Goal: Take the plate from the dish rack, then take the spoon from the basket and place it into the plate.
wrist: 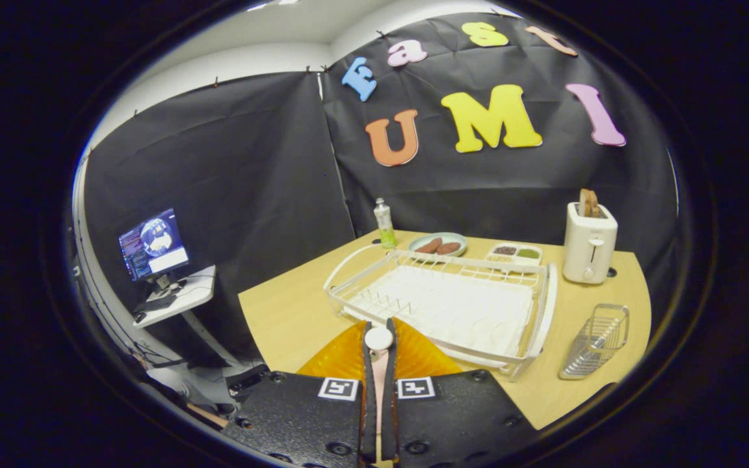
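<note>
Wooden table (pixel 283 312), one dish rack (pixel 443 302), tool (pixel 380 344) gripping one spoon (pixel 379 354)

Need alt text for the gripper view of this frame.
The claw is shut on a pink spoon, held over an orange plate on a wooden table. Just beyond stand a white dish rack, a wire basket, a toaster and a bottle.
</note>
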